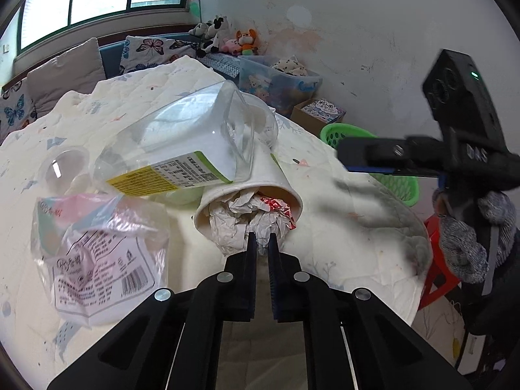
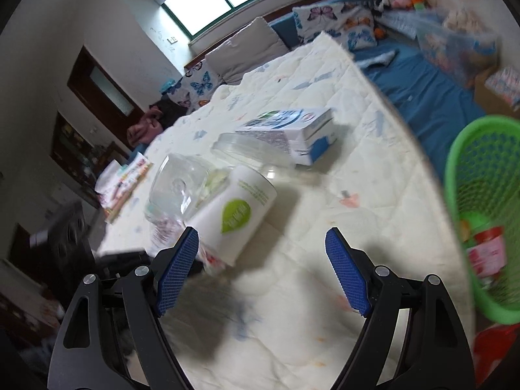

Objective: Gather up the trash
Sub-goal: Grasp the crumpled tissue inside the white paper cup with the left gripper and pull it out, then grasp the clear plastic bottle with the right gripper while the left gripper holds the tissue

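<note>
The left gripper (image 1: 262, 240) is clamped on the crumpled paper (image 1: 240, 224) that spills from the mouth of a white paper cup (image 1: 250, 191) lying on its side near the middle of the quilted surface (image 1: 341, 214). A clear plastic container (image 1: 182, 143) rests on that cup, and a plastic wrapper (image 1: 94, 256) lies beside them. The right gripper (image 2: 262, 243) hovers with jaws apart and nothing between them, near the surface's right edge, where the green basket (image 2: 481, 201) stands just off it.
</note>
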Tool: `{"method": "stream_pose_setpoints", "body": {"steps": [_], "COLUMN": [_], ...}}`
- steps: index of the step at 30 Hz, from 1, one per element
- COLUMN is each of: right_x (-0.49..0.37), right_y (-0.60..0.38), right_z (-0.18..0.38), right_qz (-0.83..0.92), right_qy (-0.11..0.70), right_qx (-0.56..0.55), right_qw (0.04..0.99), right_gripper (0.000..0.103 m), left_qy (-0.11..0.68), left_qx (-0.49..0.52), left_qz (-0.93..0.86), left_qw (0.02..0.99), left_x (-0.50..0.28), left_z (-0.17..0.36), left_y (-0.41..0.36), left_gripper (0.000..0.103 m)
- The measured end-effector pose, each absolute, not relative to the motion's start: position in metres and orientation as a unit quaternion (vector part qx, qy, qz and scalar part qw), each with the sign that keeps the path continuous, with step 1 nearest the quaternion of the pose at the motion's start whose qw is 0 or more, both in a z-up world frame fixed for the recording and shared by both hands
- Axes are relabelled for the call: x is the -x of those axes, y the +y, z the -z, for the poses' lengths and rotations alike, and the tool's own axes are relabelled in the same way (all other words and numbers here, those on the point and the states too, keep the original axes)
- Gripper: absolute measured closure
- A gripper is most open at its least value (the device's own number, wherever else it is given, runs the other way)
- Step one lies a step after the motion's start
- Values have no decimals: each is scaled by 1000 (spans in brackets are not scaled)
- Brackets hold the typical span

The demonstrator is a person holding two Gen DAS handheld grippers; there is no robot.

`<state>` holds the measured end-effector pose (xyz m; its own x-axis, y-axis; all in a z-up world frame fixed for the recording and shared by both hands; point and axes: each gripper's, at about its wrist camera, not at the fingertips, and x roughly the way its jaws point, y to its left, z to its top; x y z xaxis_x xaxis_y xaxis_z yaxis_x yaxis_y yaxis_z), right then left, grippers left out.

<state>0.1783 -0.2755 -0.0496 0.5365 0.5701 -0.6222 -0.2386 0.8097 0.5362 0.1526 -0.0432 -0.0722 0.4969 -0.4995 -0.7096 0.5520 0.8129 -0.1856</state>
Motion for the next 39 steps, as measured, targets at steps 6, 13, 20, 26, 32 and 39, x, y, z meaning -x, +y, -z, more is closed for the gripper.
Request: {"method": "stream_pose_setpoints", "body": {"steps": [6,13,20,26,32,39], "right_x": [-194,-190,-194,-189,-190,-199], "right_y": [-264,-242,-238,-218,-212,-206], "right_z": [54,34,31,20,35,9], "right_qz": [-251,-259,-270,-288,-288,-306], "right_qy": [432,427,429,421,446,438], "right_qx": [-251,-195,-208,-165,-181,-172], "right_qw": [829,844,836,844,828,828], "right_gripper": [27,27,28,28,30,30], "left_qy": [403,403,405,409,403,399], "left_qx": [-28,-20,-27,-11,-12,-6], "left_qz": [299,287,268,262,255,240], "left_qw": [864,869,874,874,879,885], "left_x": [-133,-116,-101,-95,-86,-70], "left_z": [73,68,62,63,57,50], "left_y": [-30,-12,0,12,18,35], "left_gripper": [96,96,96,96,96,96]}}
